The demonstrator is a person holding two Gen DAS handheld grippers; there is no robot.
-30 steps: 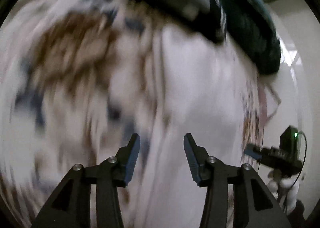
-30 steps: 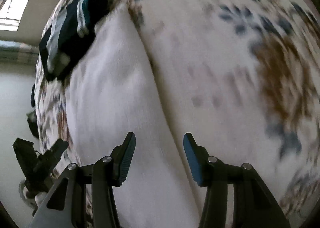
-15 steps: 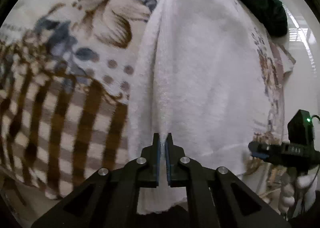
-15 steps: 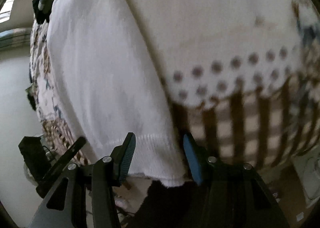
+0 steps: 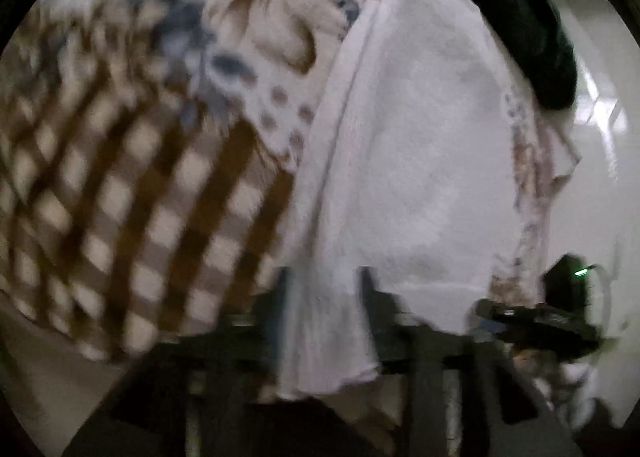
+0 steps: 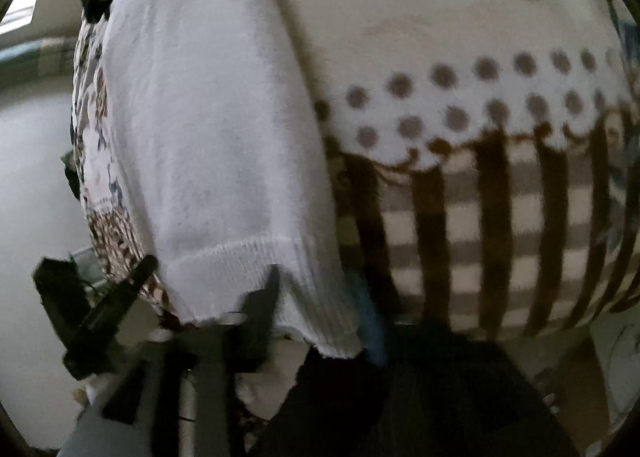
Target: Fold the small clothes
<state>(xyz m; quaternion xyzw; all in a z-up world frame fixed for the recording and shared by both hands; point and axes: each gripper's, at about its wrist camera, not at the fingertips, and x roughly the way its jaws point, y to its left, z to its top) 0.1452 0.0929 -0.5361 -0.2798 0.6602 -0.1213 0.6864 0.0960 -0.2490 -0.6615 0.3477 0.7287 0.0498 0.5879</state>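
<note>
A white knit garment (image 5: 420, 137) lies lengthwise on a patterned cover, its ribbed hem (image 6: 248, 257) hanging over the near edge. My left gripper (image 5: 324, 297) is at the hem's left corner. Its jaws are opening, and a fold of the white cloth sits loosely between them. My right gripper (image 6: 320, 305) is at the hem's right corner. Its jaws are also opening, with the hem between the fingers and no pad pressing on it. Each wrist view shows the other gripper off to the side. Motion blurs both pairs of fingers.
The cover (image 5: 140, 197) has flowers, a dotted band and brown checks (image 6: 480, 197), and it drapes over the near edge. A dark green garment (image 5: 528, 17) lies at the far end past the white one. Pale floor (image 6: 32, 177) shows beyond the cover's side.
Both grippers came down the garment to its near hem. The left gripper shut on the hem's edge and has now opened; the right gripper's jaws stand slightly wider than before.
</note>
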